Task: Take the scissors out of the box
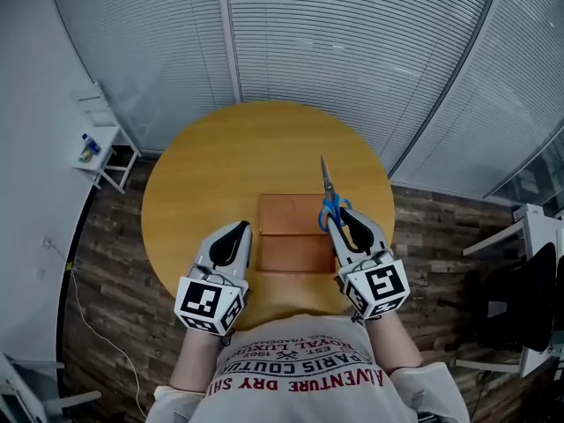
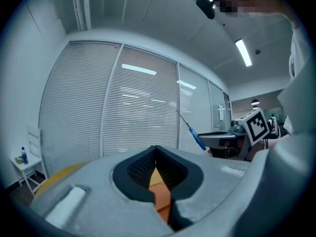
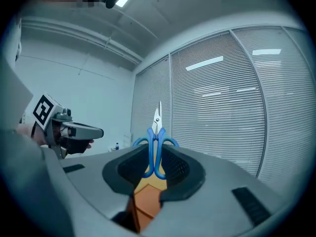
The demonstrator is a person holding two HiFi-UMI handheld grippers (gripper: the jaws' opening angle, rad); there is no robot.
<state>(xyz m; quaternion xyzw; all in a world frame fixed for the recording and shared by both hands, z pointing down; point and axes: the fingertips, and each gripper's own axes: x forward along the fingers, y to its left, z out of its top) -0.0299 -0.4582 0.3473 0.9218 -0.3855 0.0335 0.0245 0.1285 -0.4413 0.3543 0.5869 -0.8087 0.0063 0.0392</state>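
An orange-brown box (image 1: 295, 236) lies on the round wooden table (image 1: 220, 166), near its front edge. The scissors (image 1: 330, 203), blue-handled with steel blades, are held above the box's right side, blades pointing away from me. My right gripper (image 1: 339, 221) is shut on their handles; in the right gripper view the scissors (image 3: 156, 147) stand upright between the pads, with the box (image 3: 145, 201) below. My left gripper (image 1: 236, 233) hovers at the box's left edge, shut with nothing in it. In the left gripper view the scissors (image 2: 190, 130) show off to the right.
Slatted blinds on glass walls curve round the far side of the table. A small white side table (image 1: 92, 148) with a bottle stands at the left. White furniture (image 1: 529, 263) stands at the right. The floor is dark wood.
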